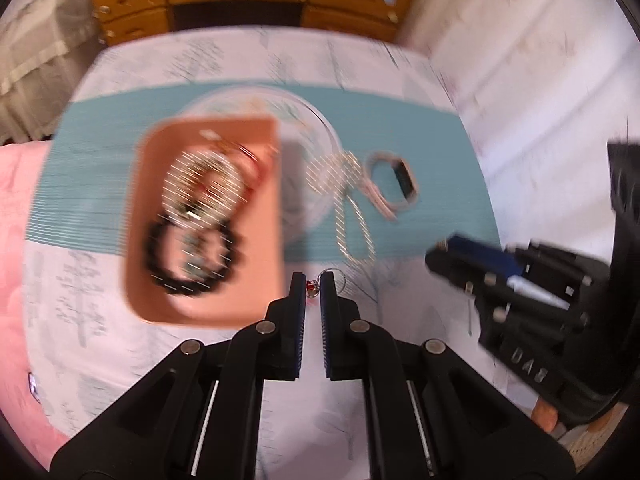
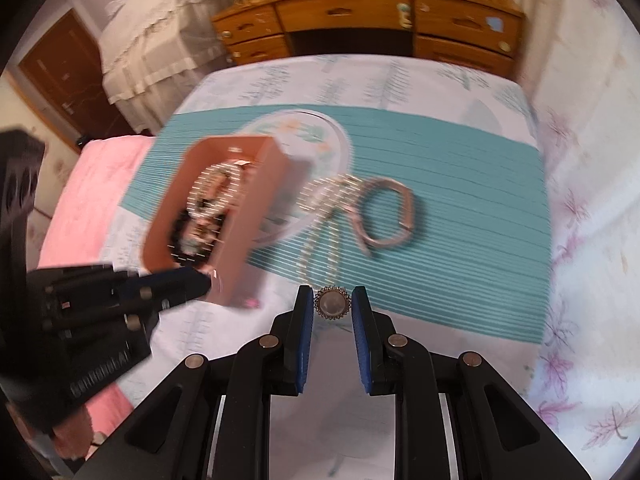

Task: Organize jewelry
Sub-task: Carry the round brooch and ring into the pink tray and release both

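Note:
My left gripper (image 1: 311,285) is shut on a tiny earring (image 1: 313,289) with a red bead and a thin wire hoop, hanging just right of a salmon-pink box (image 1: 260,296). The box holds a black bead bracelet (image 1: 192,280) and pale chain bracelets (image 1: 200,184). My right gripper (image 2: 332,300) is shut on a round silver brooch (image 2: 332,303) above the near edge of the teal mat (image 2: 460,240). A pale bead necklace (image 2: 320,236) and a pinkish watch (image 2: 390,216) lie on the mat. The left gripper (image 2: 204,280) shows at the box's (image 2: 240,264) near corner.
A clear glass plate (image 2: 308,128) with a floral print sits behind and partly under the box. The mat lies on a printed white sheet (image 2: 360,76). A pink blanket (image 2: 92,184) is at the left and a wooden dresser (image 2: 360,12) stands beyond. The right gripper (image 1: 436,256) appears at the right.

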